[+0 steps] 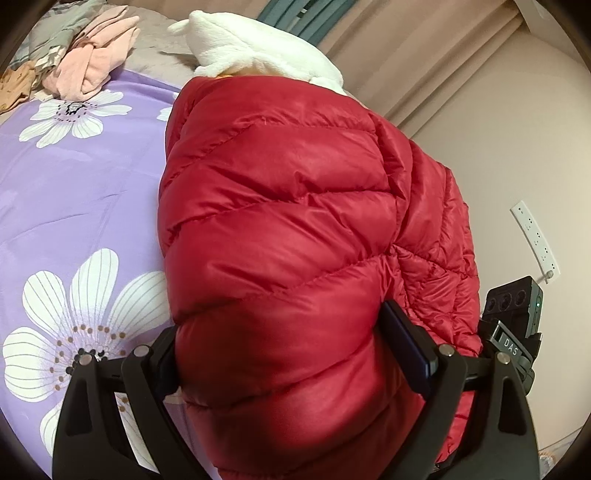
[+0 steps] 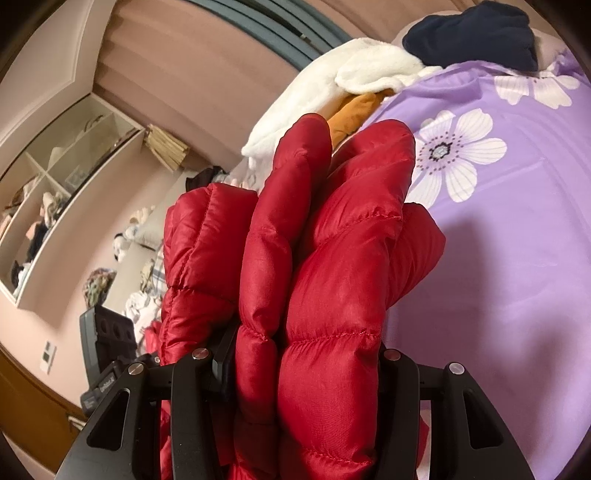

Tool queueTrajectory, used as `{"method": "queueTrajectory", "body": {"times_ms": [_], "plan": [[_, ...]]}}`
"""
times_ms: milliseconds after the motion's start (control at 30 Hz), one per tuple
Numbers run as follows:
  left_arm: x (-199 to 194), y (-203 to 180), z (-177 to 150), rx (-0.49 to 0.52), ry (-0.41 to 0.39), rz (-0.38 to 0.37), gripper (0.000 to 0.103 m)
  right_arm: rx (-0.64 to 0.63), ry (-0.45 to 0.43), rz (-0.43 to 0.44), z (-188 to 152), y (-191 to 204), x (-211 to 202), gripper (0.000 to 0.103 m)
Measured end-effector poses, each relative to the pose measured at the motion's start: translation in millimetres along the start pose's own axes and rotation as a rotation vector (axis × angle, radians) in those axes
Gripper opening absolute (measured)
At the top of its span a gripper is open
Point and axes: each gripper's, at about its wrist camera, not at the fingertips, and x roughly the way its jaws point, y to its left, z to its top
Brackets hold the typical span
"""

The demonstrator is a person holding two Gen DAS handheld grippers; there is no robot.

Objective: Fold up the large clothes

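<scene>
A red quilted puffer jacket (image 1: 288, 206) fills the left wrist view, held up over the bed. My left gripper (image 1: 280, 332) has its jaws wide and pressed on a thick bulging fold of it. In the right wrist view the jacket (image 2: 332, 258) is bunched in several puffy folds, and my right gripper (image 2: 303, 352) is shut on that bundle. Its right finger is mostly hidden by fabric. The body of the other gripper shows at the edge of each view (image 1: 513, 314) (image 2: 107, 339), close beside the jacket.
A purple bedsheet with white flowers (image 1: 85, 192) (image 2: 517, 240) lies below. A white fleece garment (image 1: 258, 48) (image 2: 369, 70), an orange item (image 2: 354, 114), a navy garment (image 2: 476, 33) and pink clothes (image 1: 96, 62) sit at the bed's far side. Wall shelves (image 2: 66, 192) and a power strip (image 1: 535, 240) are nearby.
</scene>
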Motion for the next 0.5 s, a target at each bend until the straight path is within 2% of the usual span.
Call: {"method": "queueTrajectory", "body": {"times_ms": [500], "plan": [[2,13,0,-0.025,0.008,0.012,0.093,0.001,0.028,-0.001,2,4,20,0.052]]}}
